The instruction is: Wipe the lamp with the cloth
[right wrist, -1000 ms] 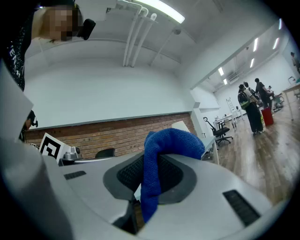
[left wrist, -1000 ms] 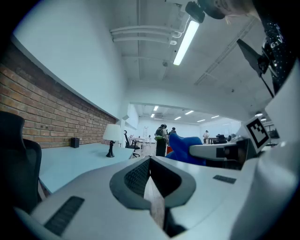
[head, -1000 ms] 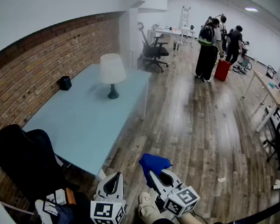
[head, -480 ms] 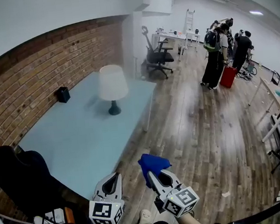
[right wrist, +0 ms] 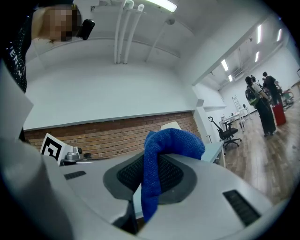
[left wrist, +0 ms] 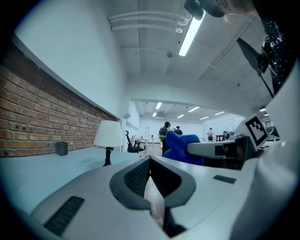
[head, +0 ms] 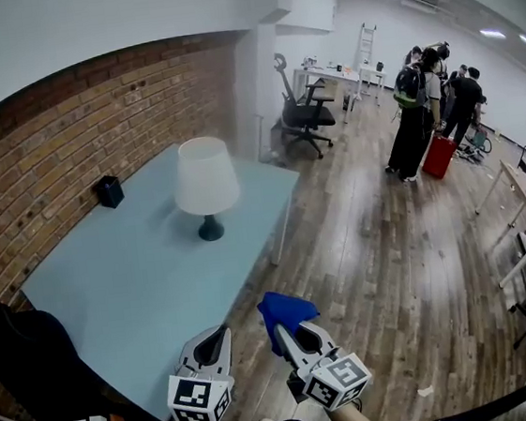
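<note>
We hold the blue cloth (head: 285, 308) pinched in the right tool (head: 293, 333), while the left tool (head: 214, 341) is pressed together on nothing. The lamp (head: 205, 178) stands upright on the far part of the desk (head: 129, 277), well apart from both tools, ahead and to the left of the cloth. We judge the right tool must carry it forward and leftward, though the left tool sits nearer.

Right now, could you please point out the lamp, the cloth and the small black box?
lamp (head: 204, 176), head view, on the white shade.
cloth (head: 286, 307), head view, on the blue bunch.
black box (head: 109, 191), head view, on its front.
</note>
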